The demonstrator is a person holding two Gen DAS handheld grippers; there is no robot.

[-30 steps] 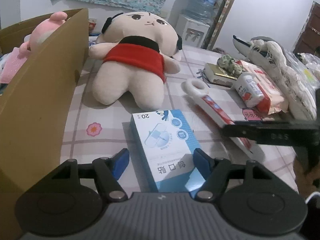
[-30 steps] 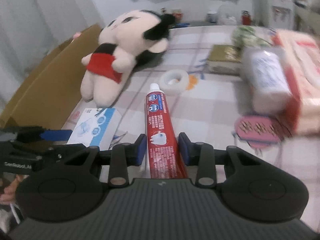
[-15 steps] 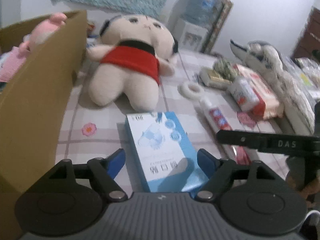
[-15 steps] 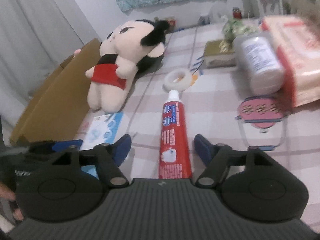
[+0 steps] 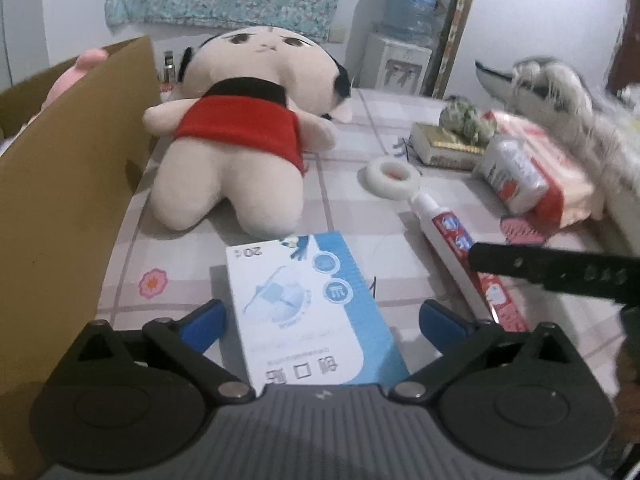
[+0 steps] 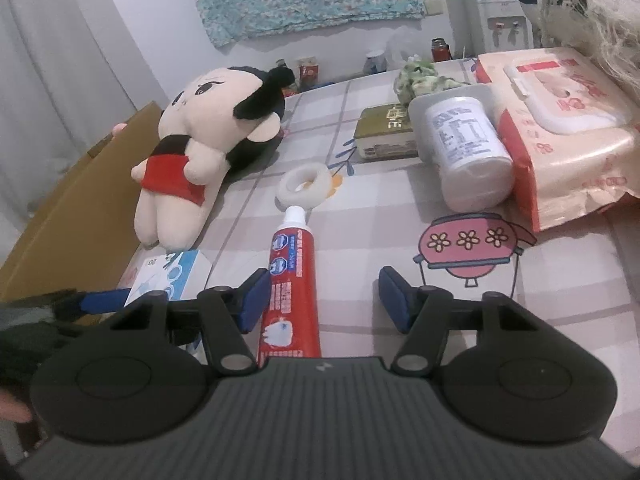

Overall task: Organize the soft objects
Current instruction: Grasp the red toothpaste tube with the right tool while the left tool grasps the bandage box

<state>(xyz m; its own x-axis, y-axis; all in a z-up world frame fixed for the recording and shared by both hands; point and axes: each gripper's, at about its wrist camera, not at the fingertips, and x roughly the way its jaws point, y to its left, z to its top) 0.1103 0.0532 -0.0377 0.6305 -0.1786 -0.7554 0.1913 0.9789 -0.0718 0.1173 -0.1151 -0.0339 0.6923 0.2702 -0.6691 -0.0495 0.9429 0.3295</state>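
Claws parted: the right claw has released the red-and-white toothpaste tube, now lying loose on the checked tabletop. The left claw straddles the blue-and-white plaster box, ungripped. At eleven o'clock, the cream plush doll in red awaits the brown cardboard box.

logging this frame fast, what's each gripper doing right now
left gripper: open, holding nothing, its fingers either side of the blue box.
right gripper: open, holding nothing, toothpaste tube beside its left finger.
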